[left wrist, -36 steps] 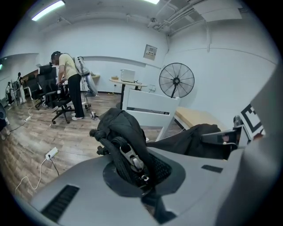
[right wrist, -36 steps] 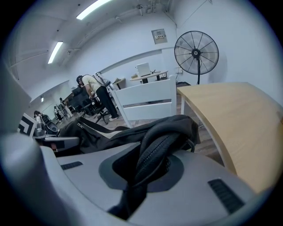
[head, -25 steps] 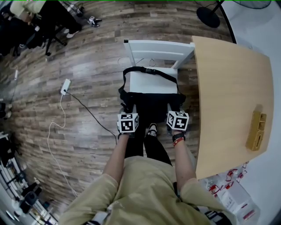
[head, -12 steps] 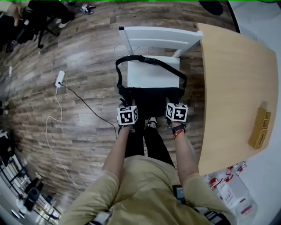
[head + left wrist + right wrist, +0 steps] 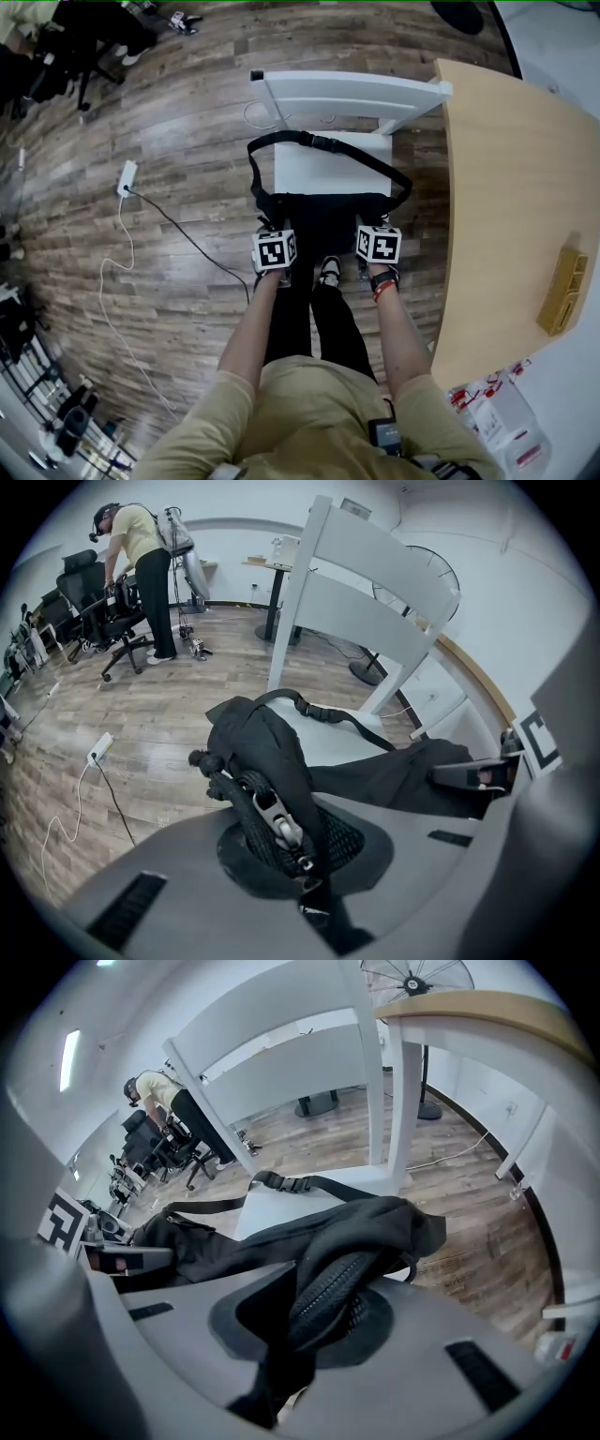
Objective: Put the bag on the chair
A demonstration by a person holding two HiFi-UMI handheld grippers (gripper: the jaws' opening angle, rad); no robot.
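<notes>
Found held at both ends: black bag (image 5: 323, 217), stretched across the front part of the seat of the white chair (image 5: 330, 171). Appears to rest on the seat. Contact not confirmed, since the underside is hidden in every view.

Noted on the left gripper (image 5: 298, 866): jaws clenched tight on the bag's left end, with bunched fabric and a zipper pull (image 5: 274, 817) pinched between them. Noted on the right gripper (image 5: 298, 1349): jaws just opened a shade, yet grasping the bag's right end, with a fold of fabric and zipper track pressed between the pads. Both pointed steeply downward, side by side, just in front of the seat's front edge.

Strap (image 5: 314, 142) seen looped away from the bag, lying over the bare rear part of the seat and close to the backrest.

Recorded nearby: wooden table (image 5: 511, 187) just beside the chair on the right. Power strip (image 5: 126, 176) with its cable on the wood floor (image 5: 187, 112), well apart on the left. Person (image 5: 141, 546) bent over an office chair at the far side of the room.
</notes>
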